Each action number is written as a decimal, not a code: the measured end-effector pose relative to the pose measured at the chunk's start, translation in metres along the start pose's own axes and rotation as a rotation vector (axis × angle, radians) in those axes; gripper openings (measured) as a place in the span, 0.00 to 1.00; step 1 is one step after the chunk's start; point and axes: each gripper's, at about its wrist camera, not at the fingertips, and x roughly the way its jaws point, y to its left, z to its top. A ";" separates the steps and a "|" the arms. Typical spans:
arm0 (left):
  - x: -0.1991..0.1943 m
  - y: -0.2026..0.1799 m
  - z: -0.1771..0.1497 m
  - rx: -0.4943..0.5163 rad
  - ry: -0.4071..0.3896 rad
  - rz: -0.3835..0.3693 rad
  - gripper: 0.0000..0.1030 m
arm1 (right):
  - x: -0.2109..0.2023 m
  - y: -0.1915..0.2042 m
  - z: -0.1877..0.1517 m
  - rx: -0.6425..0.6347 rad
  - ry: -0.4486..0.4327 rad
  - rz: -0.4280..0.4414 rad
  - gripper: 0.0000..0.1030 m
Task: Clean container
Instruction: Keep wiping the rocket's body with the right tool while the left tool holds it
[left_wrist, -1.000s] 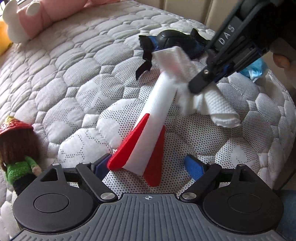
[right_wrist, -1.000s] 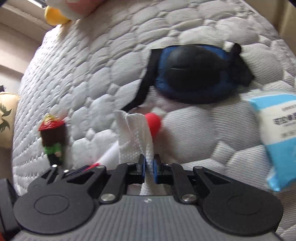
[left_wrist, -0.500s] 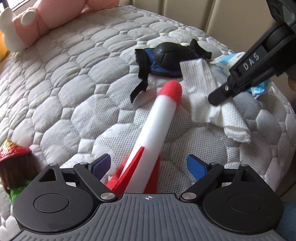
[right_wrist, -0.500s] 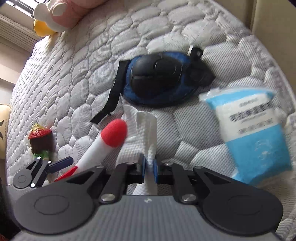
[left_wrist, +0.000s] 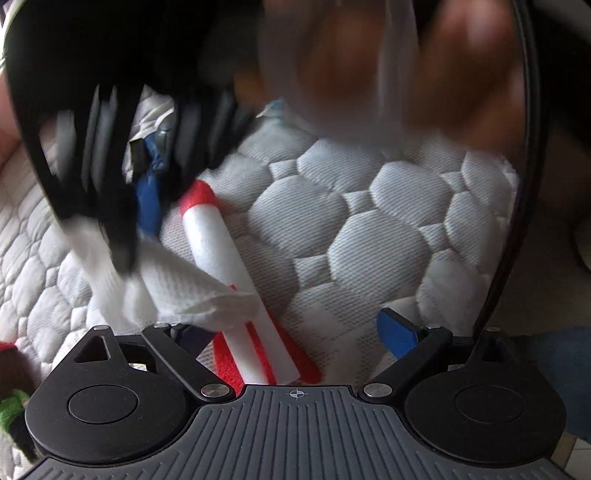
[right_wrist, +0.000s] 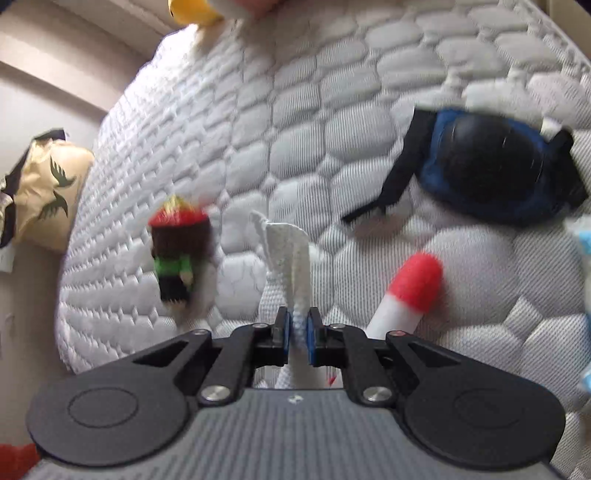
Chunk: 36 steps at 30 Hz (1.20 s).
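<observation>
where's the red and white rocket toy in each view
Left wrist: rocket toy lies lower centre, running up-left from between the open fingers, tissue draped across it.
Right wrist: rocket toy sits right of centre, red tip up, beside the clamped tissue.
Shared landmark: the quilted mattress.

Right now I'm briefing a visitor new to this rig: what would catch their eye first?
Probably the red-tipped white toy rocket lying on the quilted mattress between the open left gripper's fingers. Next, the right gripper pinching a white paper towel, with a small red-hatted doll left of it.
</observation>
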 end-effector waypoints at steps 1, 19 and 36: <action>-0.001 0.001 0.001 -0.014 -0.005 -0.011 0.94 | -0.002 -0.003 -0.002 0.008 -0.004 -0.014 0.10; 0.029 0.057 0.002 -0.467 0.025 -0.146 0.95 | -0.031 -0.090 -0.041 0.190 0.005 -0.185 0.11; 0.007 0.077 0.003 0.137 0.034 0.381 0.39 | -0.043 -0.065 -0.030 0.138 -0.060 -0.151 0.11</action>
